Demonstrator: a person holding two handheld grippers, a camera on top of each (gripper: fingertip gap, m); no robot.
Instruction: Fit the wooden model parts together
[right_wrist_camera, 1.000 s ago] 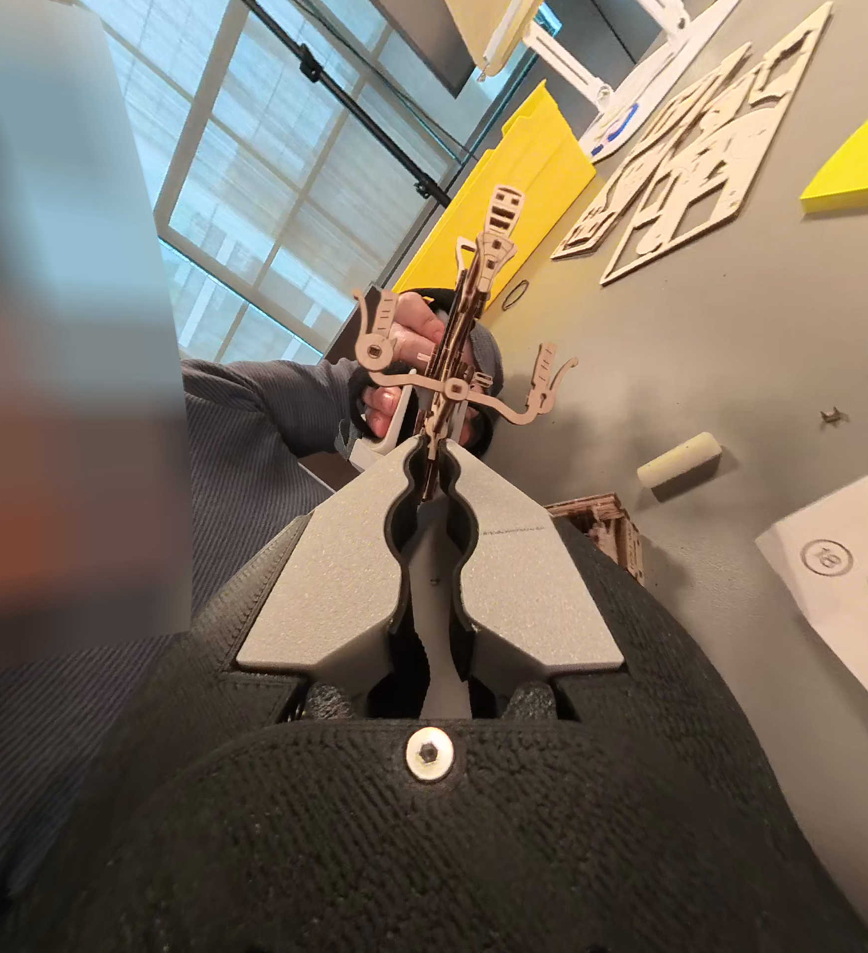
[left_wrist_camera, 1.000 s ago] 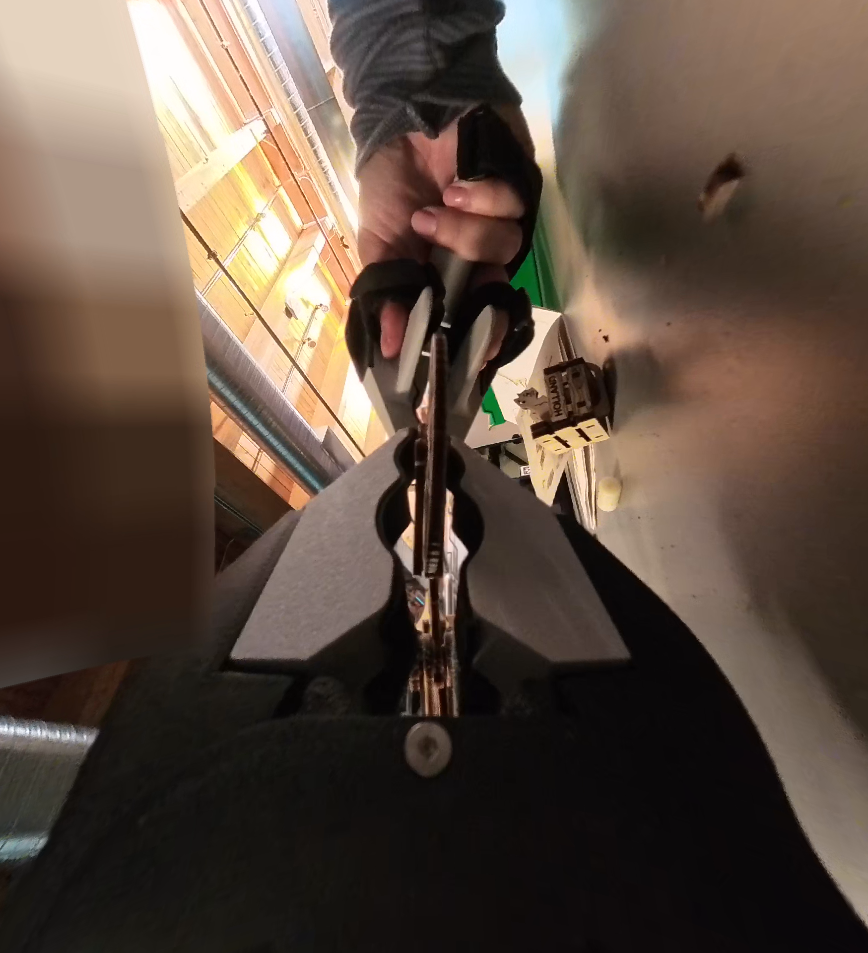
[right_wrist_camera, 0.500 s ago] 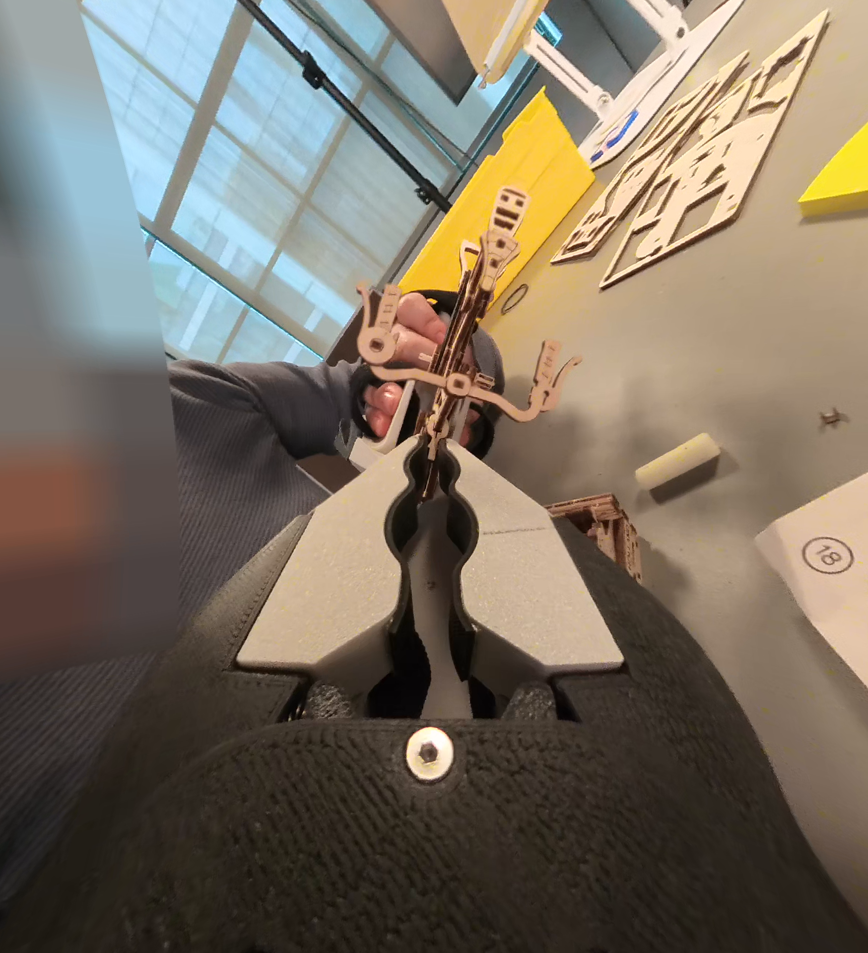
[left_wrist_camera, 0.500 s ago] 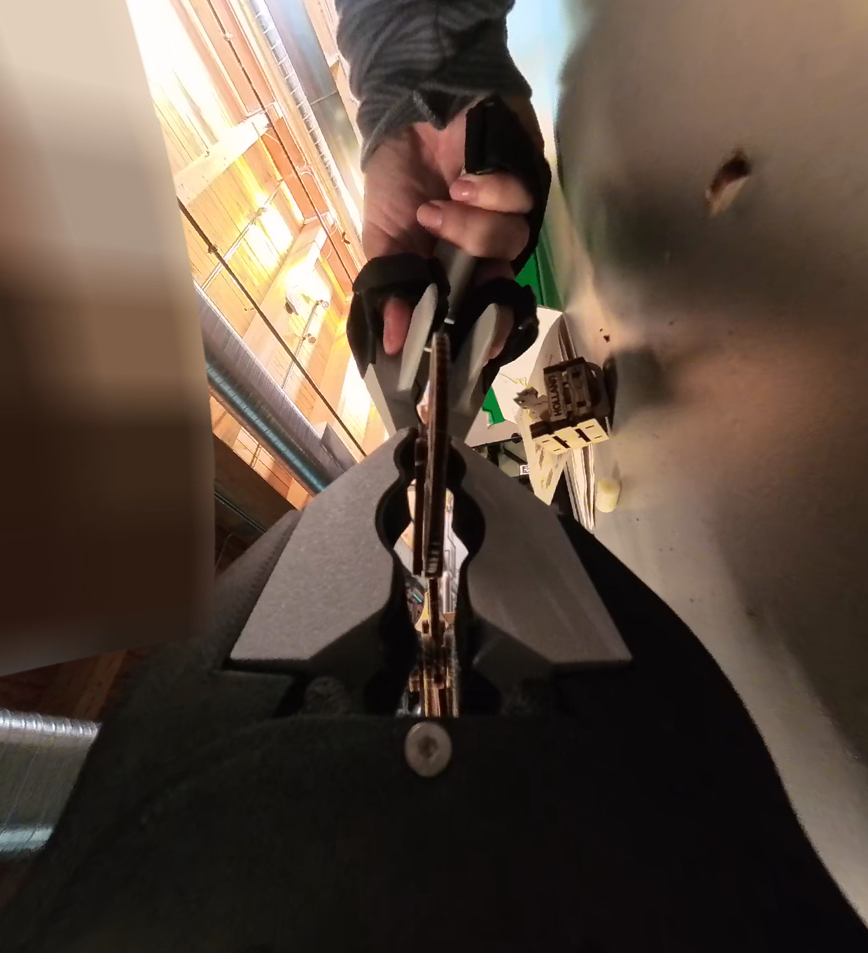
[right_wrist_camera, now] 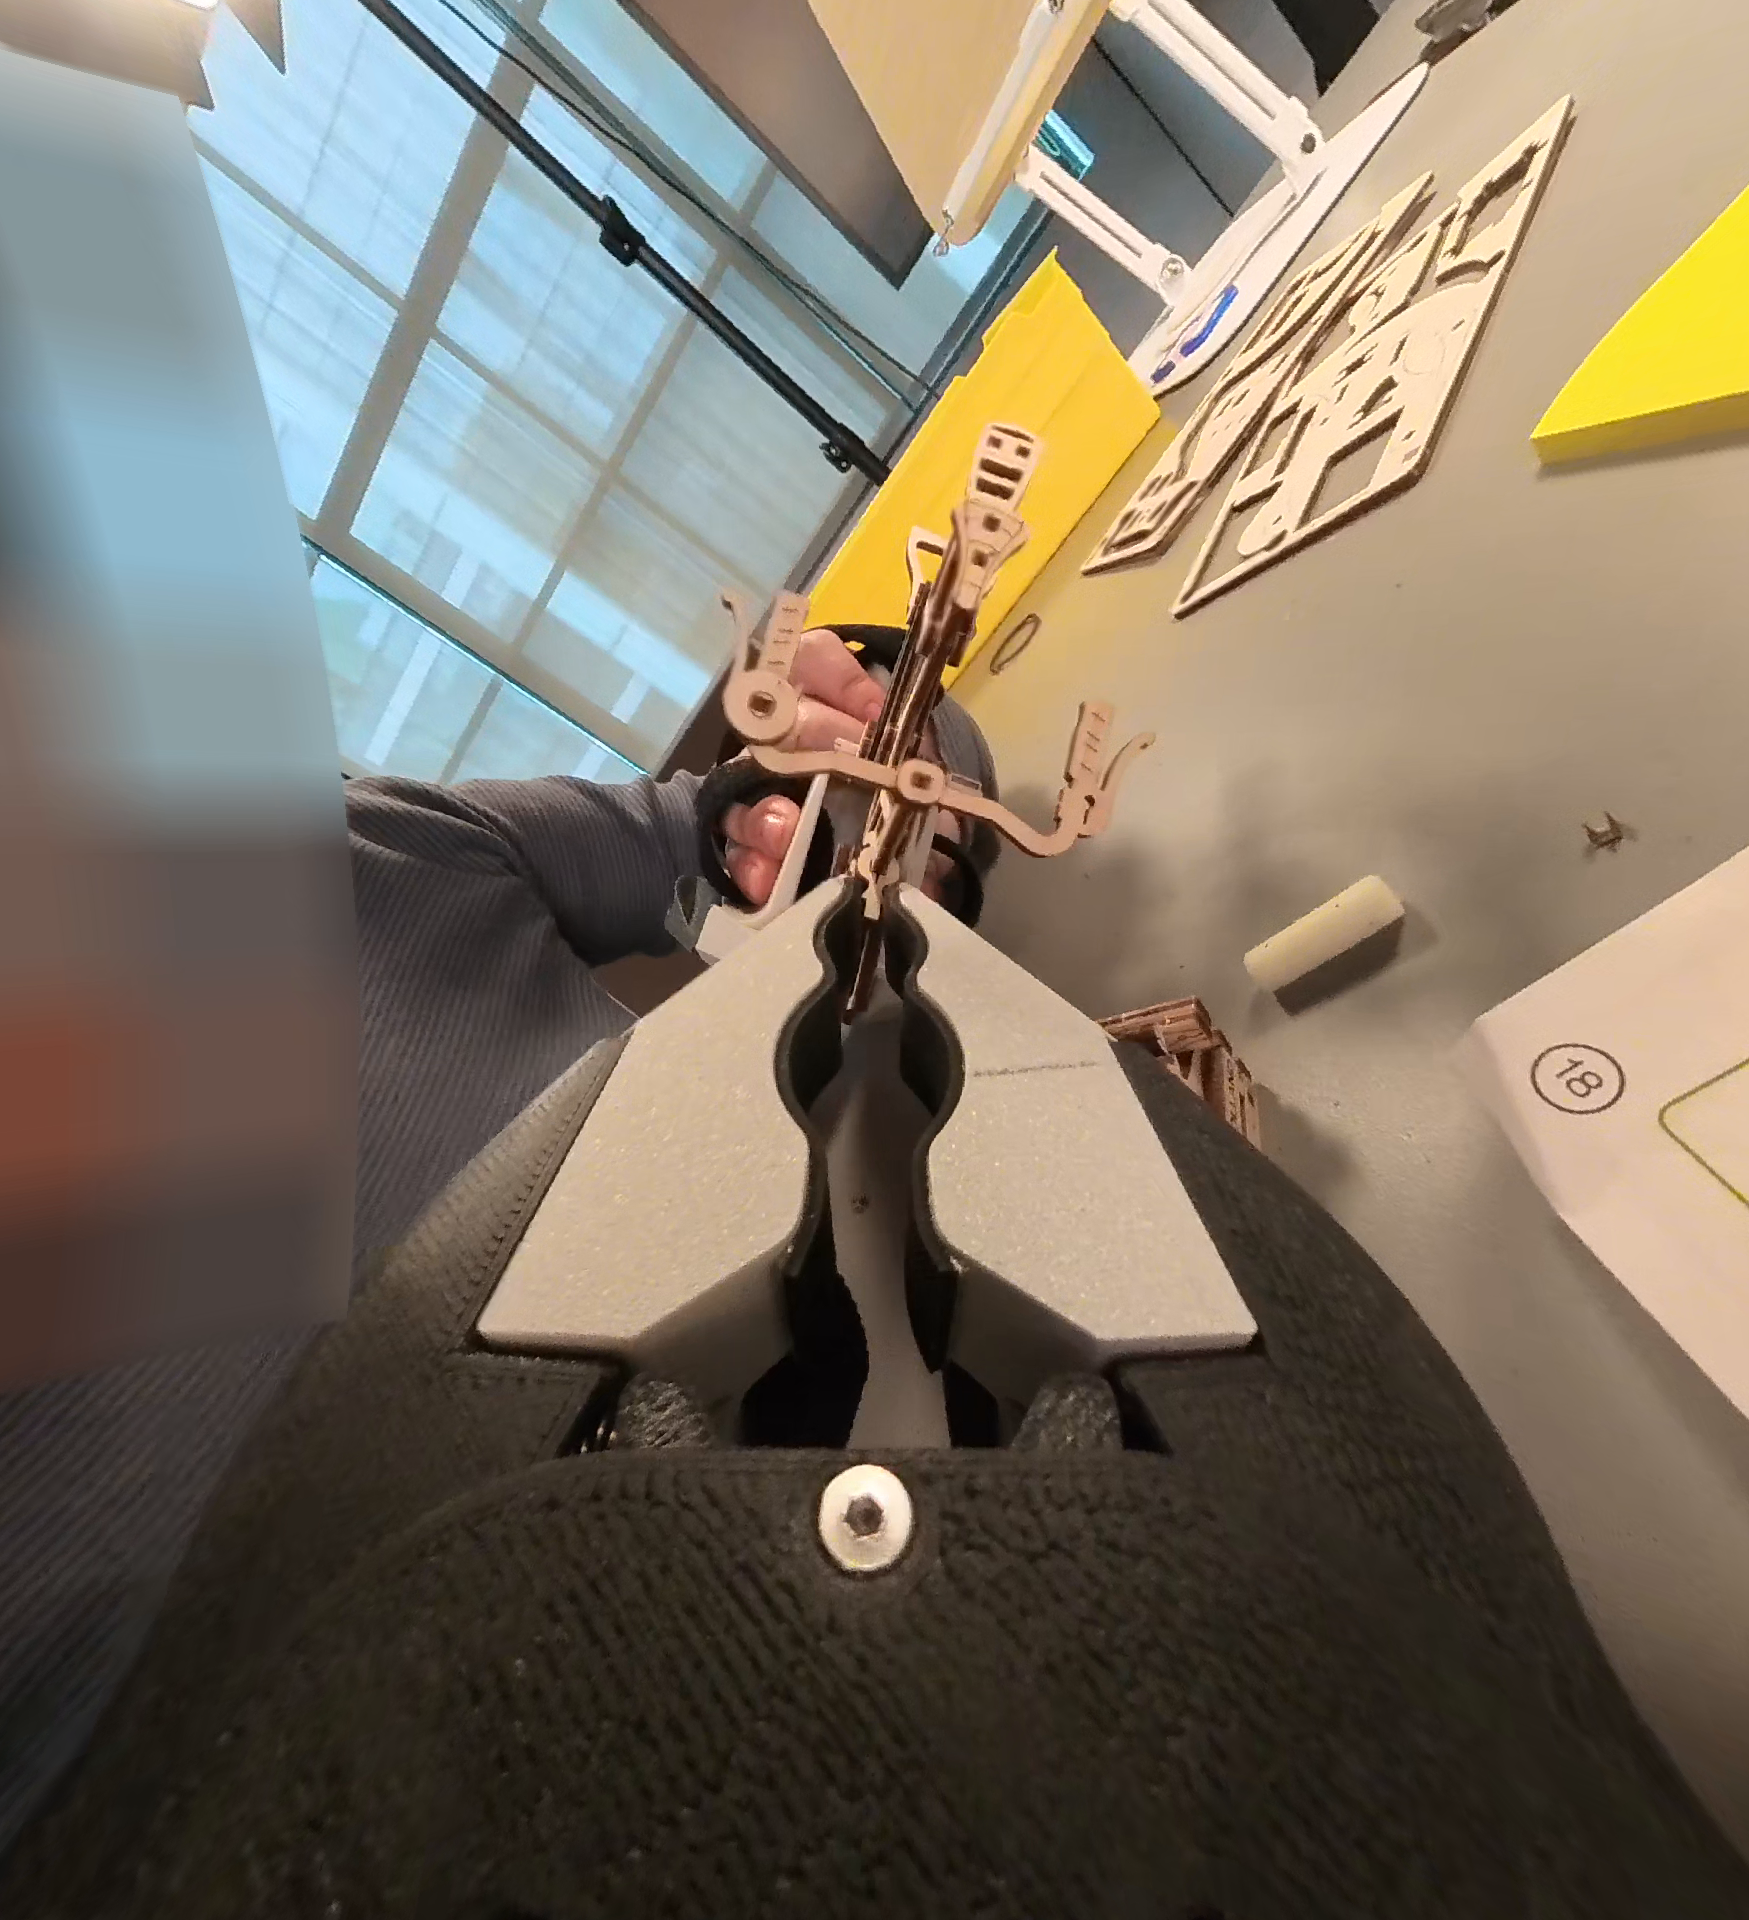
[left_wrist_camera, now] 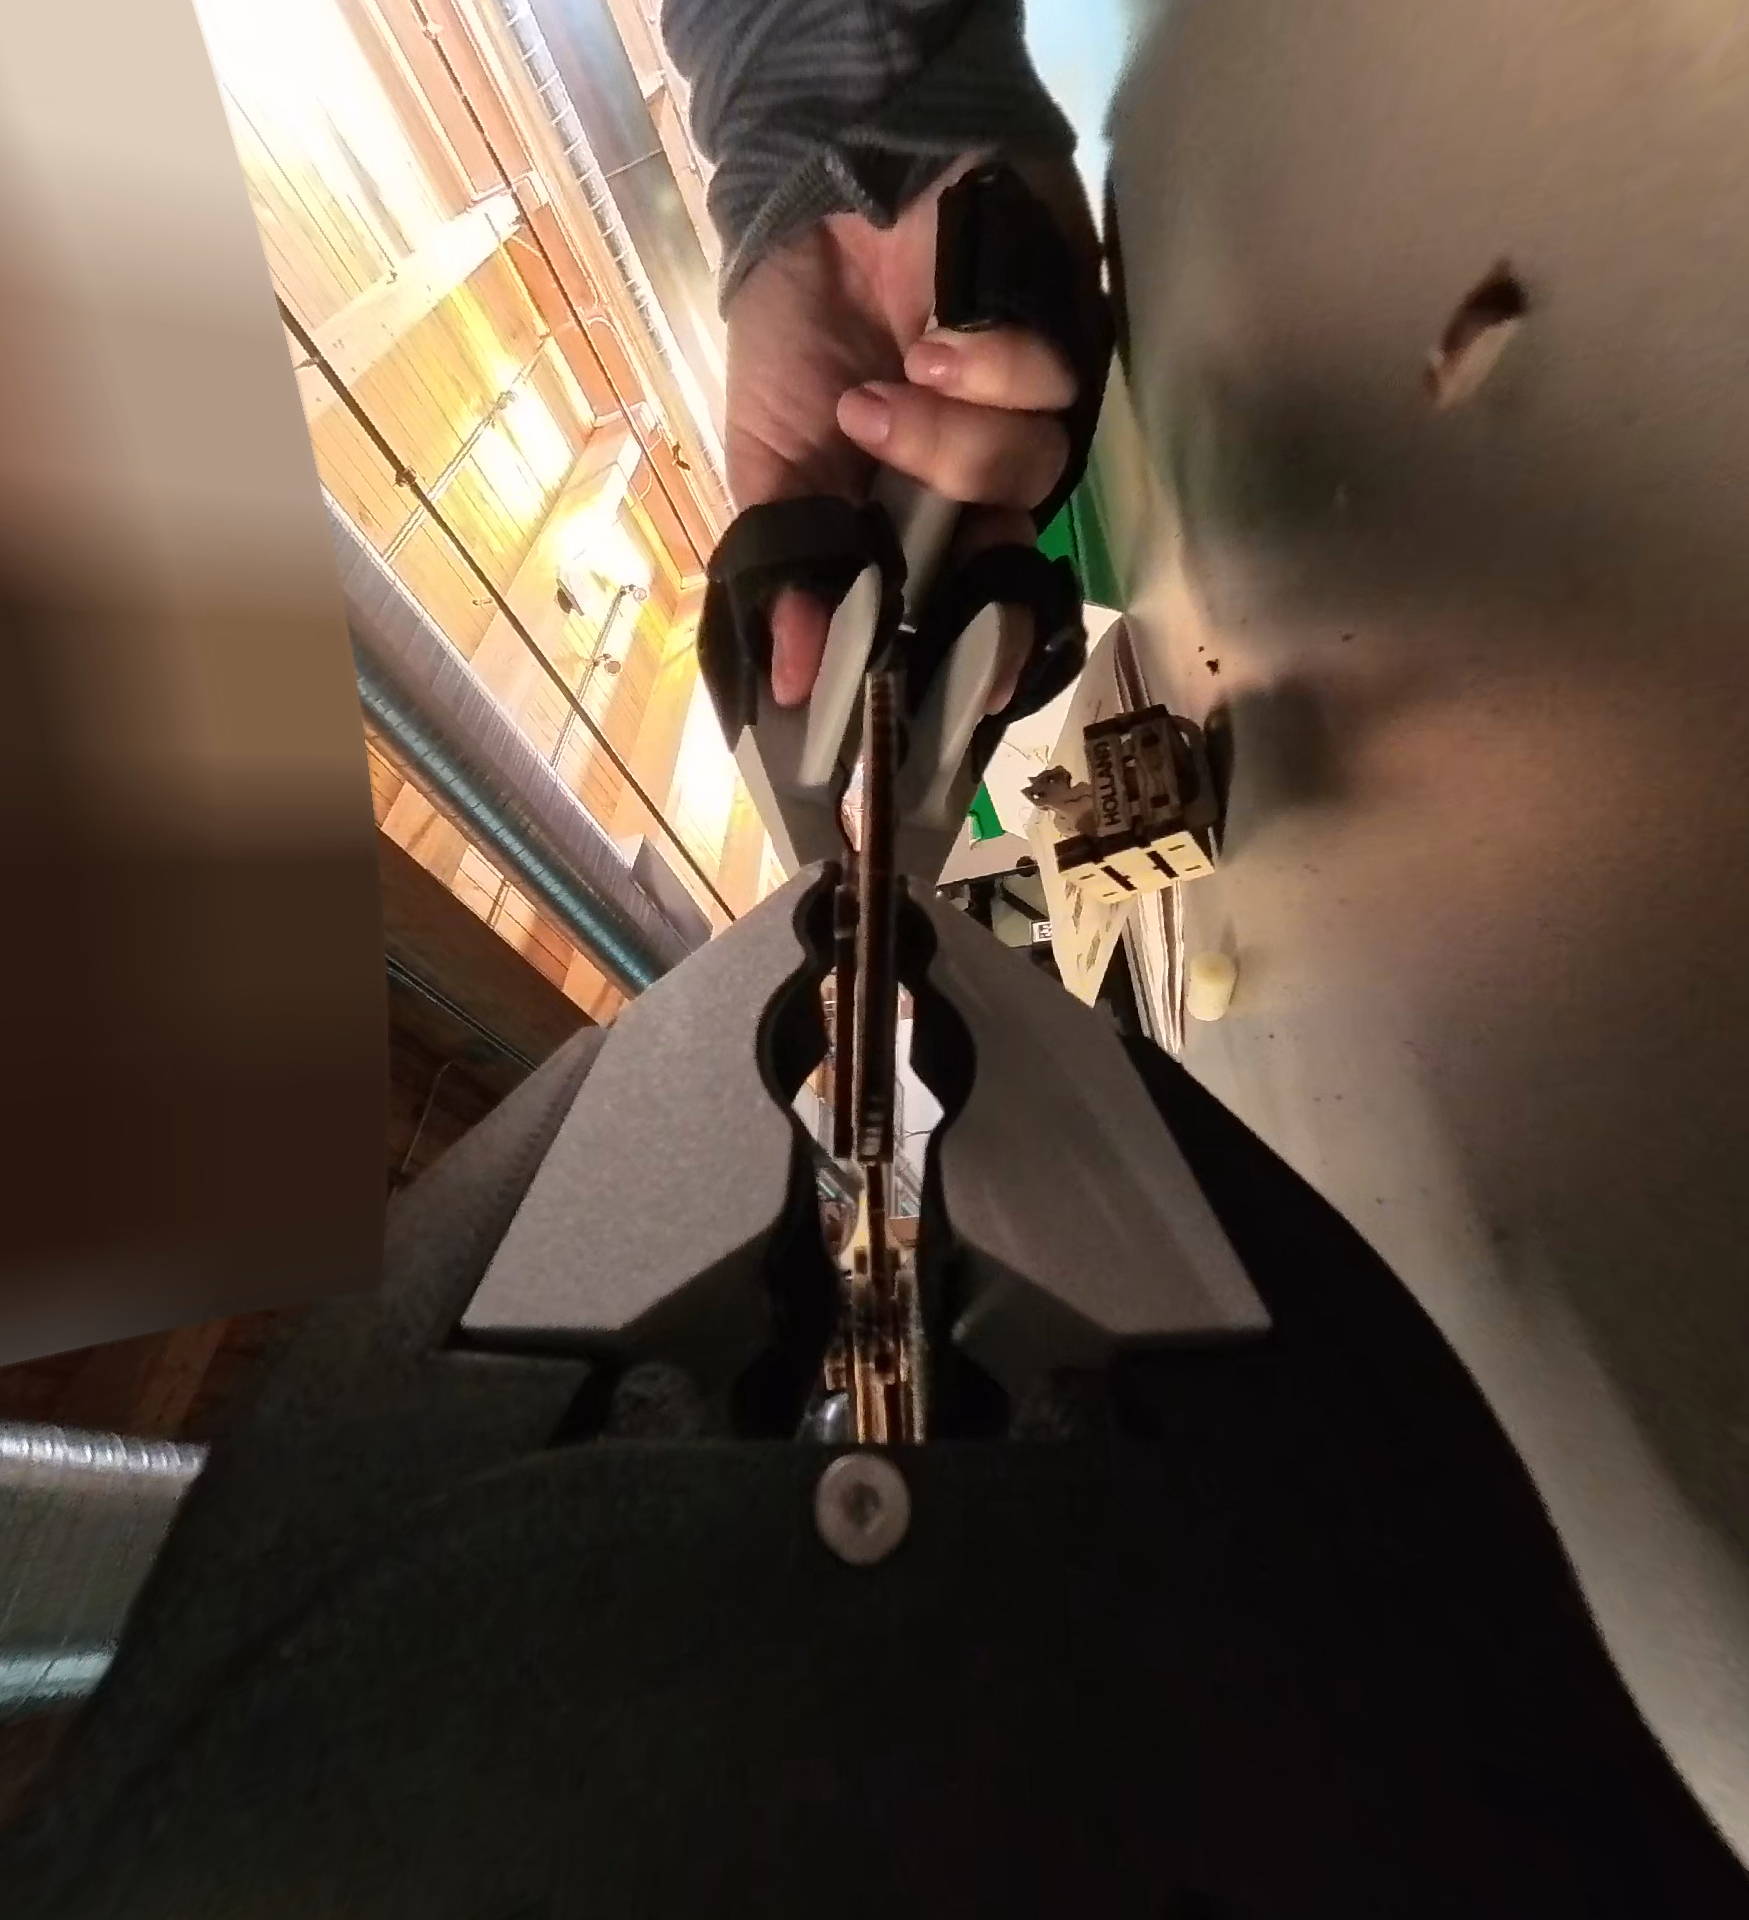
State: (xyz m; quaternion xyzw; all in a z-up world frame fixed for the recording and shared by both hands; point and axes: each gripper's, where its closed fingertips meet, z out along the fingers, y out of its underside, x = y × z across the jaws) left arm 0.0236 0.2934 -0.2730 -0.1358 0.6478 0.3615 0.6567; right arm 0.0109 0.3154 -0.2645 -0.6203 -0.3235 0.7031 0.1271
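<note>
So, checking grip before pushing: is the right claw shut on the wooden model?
Shut: the right claw pinches the wooden model at its tips.

Wrist views face each other, sharing wooden model (right_wrist_camera: 911,769).

A grey bench (right_wrist_camera: 1472,748) is carrying a small cream cylinder (right_wrist_camera: 1324,942), lying near a white printed sheet (right_wrist_camera: 1680,1174) at the right edge. Yellow boards (right_wrist_camera: 995,457) are lying farther back, and one yellow panel (right_wrist_camera: 1711,343) is sitting well to the right. A white stand (right_wrist_camera: 1192,197) is resting at the far end before large windows (right_wrist_camera: 537,395).
</note>
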